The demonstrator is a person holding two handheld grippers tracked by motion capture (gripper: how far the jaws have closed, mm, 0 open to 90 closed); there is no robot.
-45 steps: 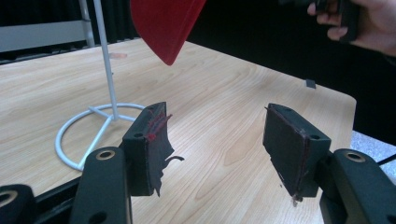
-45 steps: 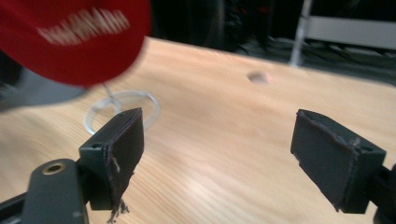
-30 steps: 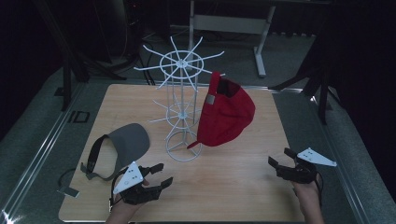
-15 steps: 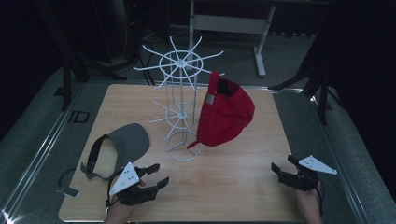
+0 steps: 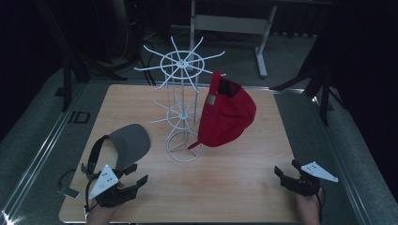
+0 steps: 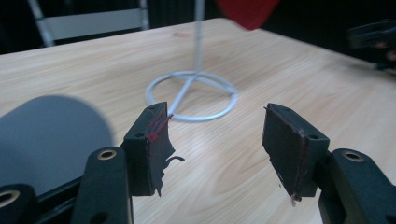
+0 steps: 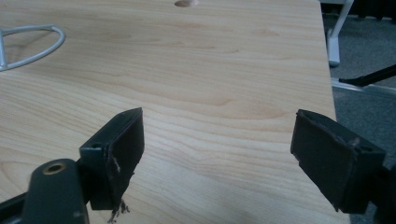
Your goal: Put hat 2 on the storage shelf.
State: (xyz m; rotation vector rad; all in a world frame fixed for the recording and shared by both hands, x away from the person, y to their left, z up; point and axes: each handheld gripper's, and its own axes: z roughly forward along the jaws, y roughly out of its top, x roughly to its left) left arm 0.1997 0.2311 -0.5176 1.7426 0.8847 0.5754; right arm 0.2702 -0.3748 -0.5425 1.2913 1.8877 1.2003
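Observation:
A white wire rack (image 5: 183, 112) stands mid-table, and a red cap (image 5: 227, 115) hangs from one of its arms on the right. Left of the rack a grey visor (image 5: 126, 143) lies on the wood. My left gripper (image 5: 136, 174) is open near the front left, just in front of the visor, with nothing in it. In the left gripper view its jaws (image 6: 217, 140) face the rack's base ring (image 6: 191, 95), with the visor (image 6: 51, 135) at the left. My right gripper (image 5: 286, 168) is open and empty at the front right, over bare wood (image 7: 217, 149).
The wooden table (image 5: 234, 187) sits on a grey floor, and its right edge is close to the right gripper (image 7: 327, 70). A white desk frame (image 5: 234, 23) stands behind. The rack's ring (image 7: 32, 39) lies far left of the right gripper.
Both grippers have drawn back a little toward the near edge of the table. Both stay open. The cap, rack and visor have not moved.

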